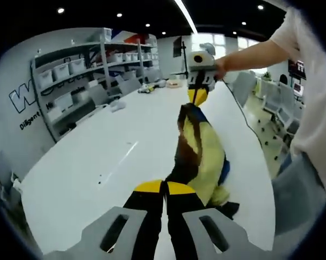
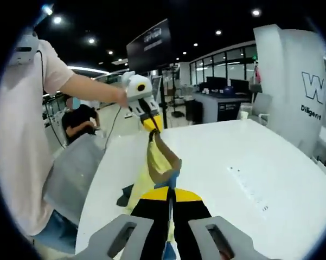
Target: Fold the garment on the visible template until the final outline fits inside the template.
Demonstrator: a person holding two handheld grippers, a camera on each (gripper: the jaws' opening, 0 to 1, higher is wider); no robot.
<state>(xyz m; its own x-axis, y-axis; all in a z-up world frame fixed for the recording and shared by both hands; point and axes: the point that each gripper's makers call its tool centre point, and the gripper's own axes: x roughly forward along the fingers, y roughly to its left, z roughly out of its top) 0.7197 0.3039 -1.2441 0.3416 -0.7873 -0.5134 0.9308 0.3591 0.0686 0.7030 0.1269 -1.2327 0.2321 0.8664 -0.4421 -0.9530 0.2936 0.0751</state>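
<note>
Left gripper [image 1: 165,189]: nearest in the left gripper view, jaws pressed together on one end of the garment [image 1: 198,157], held up above the tabletop [image 1: 97,157].
Right gripper [image 2: 171,195]: nearest in the right gripper view, jaws likewise clamped on the other end of the garment; in the left gripper view it shows past the cloth [image 1: 198,95], raised over the tabletop in the person's hand [image 1: 221,67].
Garment: yellow with dark and blue parts, strung between the two grippers and hanging in a loose sag; its low part bunches on the tabletop toward the edge where the person stands.
Template: I can make out no outline on the tabletop around the garment, only faint small marks farther in, so where it lies I cannot tell.
Tabletop: long and white, mostly bare beyond the garment, small clutter at its far end.
Shelves [image 1: 76,76]: against the wall beyond the tabletop, holding bins.
Progress: looks early or midway to me; the cloth is lifted and stretched, not laid flat.
Left to do: by my reckoning, spread it on the tabletop, fold it down, check the outline fits.
</note>
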